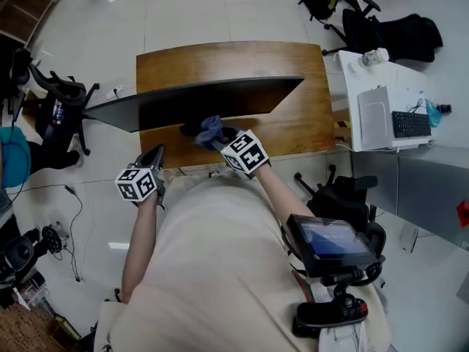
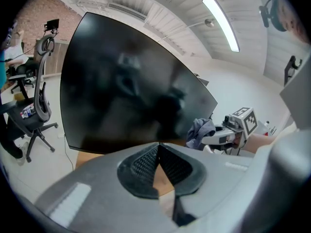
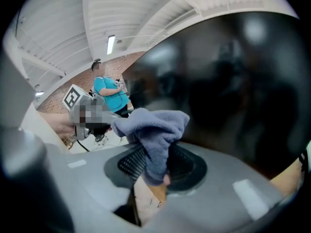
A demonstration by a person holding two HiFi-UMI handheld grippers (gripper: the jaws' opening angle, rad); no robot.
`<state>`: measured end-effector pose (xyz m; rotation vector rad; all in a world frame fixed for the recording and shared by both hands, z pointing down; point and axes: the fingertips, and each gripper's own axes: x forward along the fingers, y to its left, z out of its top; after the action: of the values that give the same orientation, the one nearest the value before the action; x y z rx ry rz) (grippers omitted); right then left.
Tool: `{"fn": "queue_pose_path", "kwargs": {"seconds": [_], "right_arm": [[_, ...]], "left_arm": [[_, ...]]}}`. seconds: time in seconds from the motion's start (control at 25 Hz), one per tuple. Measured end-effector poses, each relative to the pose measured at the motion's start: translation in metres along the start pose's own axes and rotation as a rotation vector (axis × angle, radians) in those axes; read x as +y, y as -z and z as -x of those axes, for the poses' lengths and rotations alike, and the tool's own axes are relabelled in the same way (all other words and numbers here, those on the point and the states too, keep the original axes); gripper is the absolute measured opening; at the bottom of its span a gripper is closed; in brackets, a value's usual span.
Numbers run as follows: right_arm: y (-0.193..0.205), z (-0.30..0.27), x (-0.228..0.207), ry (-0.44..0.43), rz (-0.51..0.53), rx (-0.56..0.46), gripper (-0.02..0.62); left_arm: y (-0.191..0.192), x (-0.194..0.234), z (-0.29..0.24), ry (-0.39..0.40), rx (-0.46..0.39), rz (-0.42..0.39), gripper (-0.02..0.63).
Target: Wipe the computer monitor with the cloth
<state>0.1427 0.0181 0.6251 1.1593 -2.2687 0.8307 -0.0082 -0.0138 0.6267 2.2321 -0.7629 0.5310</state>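
The dark computer monitor (image 1: pixel 198 97) stands on the wooden desk (image 1: pixel 293 123); its black screen fills the left gripper view (image 2: pixel 126 96) and the right gripper view (image 3: pixel 233 91). My right gripper (image 1: pixel 220 138) is shut on a blue-grey cloth (image 1: pixel 210 129), which it holds low in front of the screen, near the monitor's foot. The cloth (image 3: pixel 155 130) hangs bunched over the jaws of that gripper (image 3: pixel 158 171). My left gripper (image 1: pixel 154 154) hovers at the desk's front left edge, apart from the screen. Its jaws (image 2: pixel 158 149) meet at the tips with nothing between them. From there the cloth (image 2: pixel 199 130) shows to the right.
A white side table (image 1: pixel 381 72) with a keyboard (image 1: pixel 410 123) stands right of the desk. Office chairs are at the left (image 1: pixel 58 94) and back right (image 1: pixel 396 31). A person in a teal top (image 3: pixel 109 93) is in the background.
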Motion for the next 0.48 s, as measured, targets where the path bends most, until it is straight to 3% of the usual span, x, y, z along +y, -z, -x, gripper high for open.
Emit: {"fn": "queue_pose_path", "kwargs": {"seconds": [0.48], "right_arm": [[0.012, 0.019, -0.013, 0.027, -0.024, -0.055, 0.109]], "left_arm": [[-0.004, -0.001, -0.002, -0.008, -0.024, 0.002, -0.002]]}}
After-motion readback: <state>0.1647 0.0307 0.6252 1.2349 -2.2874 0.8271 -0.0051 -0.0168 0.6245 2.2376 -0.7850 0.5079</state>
